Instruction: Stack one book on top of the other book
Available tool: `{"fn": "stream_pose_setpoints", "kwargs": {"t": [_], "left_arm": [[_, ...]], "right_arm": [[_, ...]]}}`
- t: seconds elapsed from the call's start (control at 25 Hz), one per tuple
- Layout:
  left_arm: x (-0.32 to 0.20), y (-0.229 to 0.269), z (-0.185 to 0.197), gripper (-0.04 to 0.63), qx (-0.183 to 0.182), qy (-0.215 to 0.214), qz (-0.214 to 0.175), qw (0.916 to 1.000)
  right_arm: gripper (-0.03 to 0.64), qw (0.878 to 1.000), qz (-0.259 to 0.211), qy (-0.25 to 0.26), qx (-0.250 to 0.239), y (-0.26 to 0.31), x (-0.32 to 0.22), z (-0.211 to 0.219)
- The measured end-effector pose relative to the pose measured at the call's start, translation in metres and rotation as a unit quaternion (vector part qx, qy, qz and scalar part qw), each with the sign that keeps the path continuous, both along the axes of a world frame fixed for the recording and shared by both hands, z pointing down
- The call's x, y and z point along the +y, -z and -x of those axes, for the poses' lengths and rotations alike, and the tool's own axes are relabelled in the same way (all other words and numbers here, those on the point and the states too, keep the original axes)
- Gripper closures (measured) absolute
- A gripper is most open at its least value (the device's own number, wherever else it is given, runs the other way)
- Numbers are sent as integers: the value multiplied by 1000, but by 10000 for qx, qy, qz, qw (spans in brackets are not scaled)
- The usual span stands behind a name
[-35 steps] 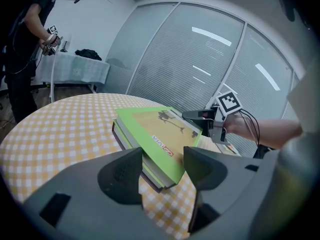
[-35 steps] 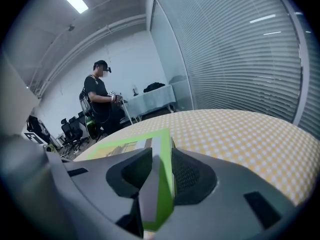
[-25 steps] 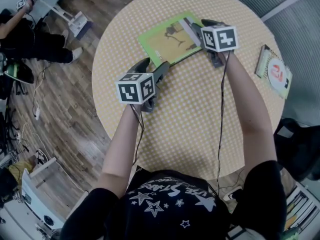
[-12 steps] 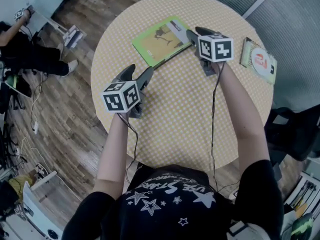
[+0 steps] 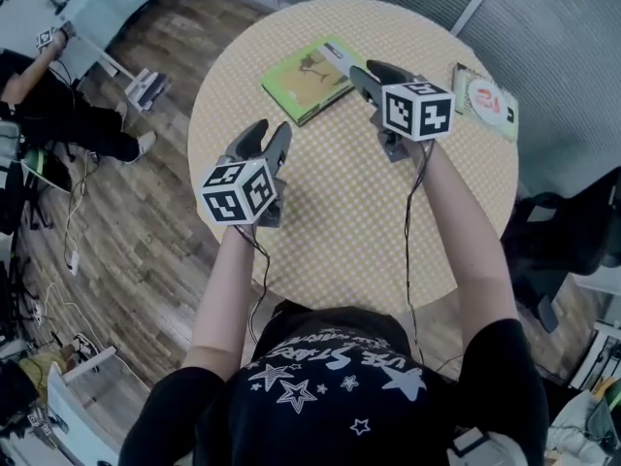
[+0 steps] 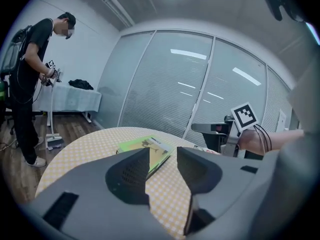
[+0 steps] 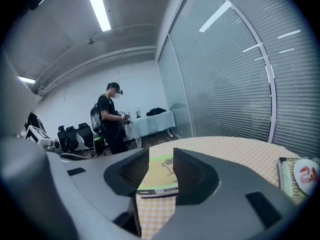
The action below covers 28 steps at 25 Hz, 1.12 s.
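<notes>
Books lie well apart on the desk (image 5: 330,241): the green book (image 5: 309,78) sits just ahead of your right tool (image 5: 365,69), and the other book (image 5: 485,100) is off to that tool's right. Both tools hang empty. The right tool's jaws are spread, while the left tool (image 5: 269,130) is closing on nothing. Spread it wide, then lower to one book's edge and pinch squarely.

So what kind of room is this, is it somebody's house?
Probably an office or lab workroom, not a house: there are tall glass walls with grey blinds, long white ceiling strip lights and black office chairs at the far side.
</notes>
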State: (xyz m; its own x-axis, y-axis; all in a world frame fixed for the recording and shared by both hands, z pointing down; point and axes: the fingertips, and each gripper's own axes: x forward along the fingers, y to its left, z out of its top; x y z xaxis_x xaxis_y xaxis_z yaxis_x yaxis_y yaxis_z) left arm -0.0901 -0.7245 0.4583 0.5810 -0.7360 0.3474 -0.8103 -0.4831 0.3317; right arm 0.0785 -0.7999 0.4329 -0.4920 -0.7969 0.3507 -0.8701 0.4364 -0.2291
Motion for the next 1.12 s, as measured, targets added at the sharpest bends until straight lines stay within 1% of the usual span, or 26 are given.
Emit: {"fn": "stream_pose_setpoints", "kwargs": {"t": [0.12,0.24,0.32,0.4,0.52,0.64,0.76,0.92,1.12], "left_arm": [[16,15,2,458,69,-158,-160,9997],[25,34,-2,492,308,-266,-556,9976],[33,45,-6,508,373,-396,-795,9953],[45,53,-12,518,368,-601,-952,9930],[61,60,-26,525,243,-897,-1142,9891],[74,65,-38,526,223,-1060,-1208,9868],[88,71,-44,526,244,-1096,-1246,9858],[108,73,-46,526,176,-966,-1273,9870],[155,70,-52,532,167,-782,-1228,9892]], "right_arm": [[463,9996,-116,0,-257,16,30,12],[482,9988,-293,2,-392,28,58,19],[495,9981,-376,-79,-491,32,81,22],[506,9970,-442,-196,-600,34,105,24],[526,9958,-504,-347,-679,35,136,21],[534,9950,-487,-428,-754,32,158,18],[537,9943,-488,-413,-851,30,173,17],[541,9922,-518,-274,-1097,32,193,20],[541,9916,-508,9,-1187,32,240,21]]}}
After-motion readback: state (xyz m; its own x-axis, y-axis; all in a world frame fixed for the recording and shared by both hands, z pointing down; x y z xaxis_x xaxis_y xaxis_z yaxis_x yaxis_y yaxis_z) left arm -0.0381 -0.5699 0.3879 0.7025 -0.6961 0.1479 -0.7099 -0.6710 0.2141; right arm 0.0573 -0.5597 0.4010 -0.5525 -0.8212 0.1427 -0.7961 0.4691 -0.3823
